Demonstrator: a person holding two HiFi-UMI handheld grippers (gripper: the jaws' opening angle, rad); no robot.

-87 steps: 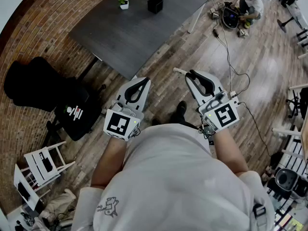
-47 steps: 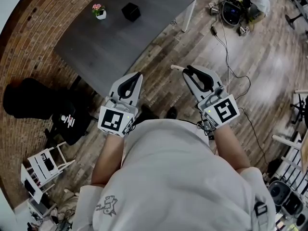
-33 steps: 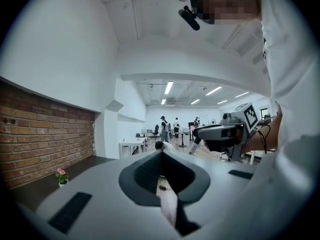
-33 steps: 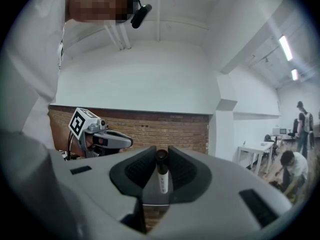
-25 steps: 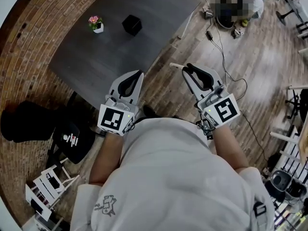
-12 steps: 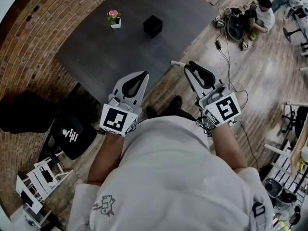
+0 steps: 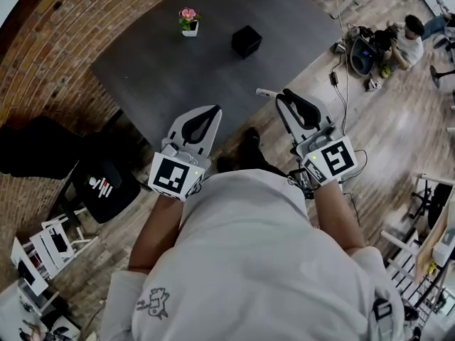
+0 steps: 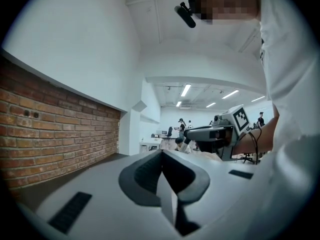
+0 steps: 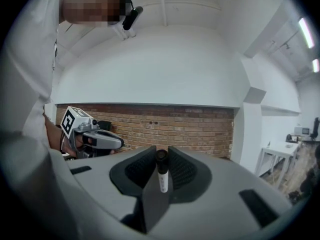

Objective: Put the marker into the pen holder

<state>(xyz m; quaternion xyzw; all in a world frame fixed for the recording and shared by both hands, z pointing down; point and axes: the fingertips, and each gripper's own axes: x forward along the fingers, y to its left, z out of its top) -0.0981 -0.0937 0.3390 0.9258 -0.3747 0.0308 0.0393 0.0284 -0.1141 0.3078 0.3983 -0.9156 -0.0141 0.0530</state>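
A white marker with a black cap [image 9: 161, 173] is clamped between the jaws of my right gripper [image 9: 161, 160]. In the head view its end [image 7: 264, 91] sticks out to the left of the right gripper [image 7: 286, 96], over the near edge of the dark table [image 7: 156, 69]. The pen holder [image 7: 246, 41], a small black cube, stands on the far part of that table, well ahead of both grippers. My left gripper [image 7: 211, 111] hovers over the table's near edge, its jaws pressed together with nothing between them [image 8: 161, 156].
A small white pot of pink flowers [image 7: 188, 20] stands left of the pen holder. A brick wall [image 7: 50, 41] runs along the left, with a black chair [image 7: 103, 183] below it. A person [image 7: 409, 38] sits on the wooden floor at far right, among cables.
The table, the pot and the pen holder have shifted right and nearer in the head view. Both grippers now reach over the table's near edge. Their jaws have not changed.
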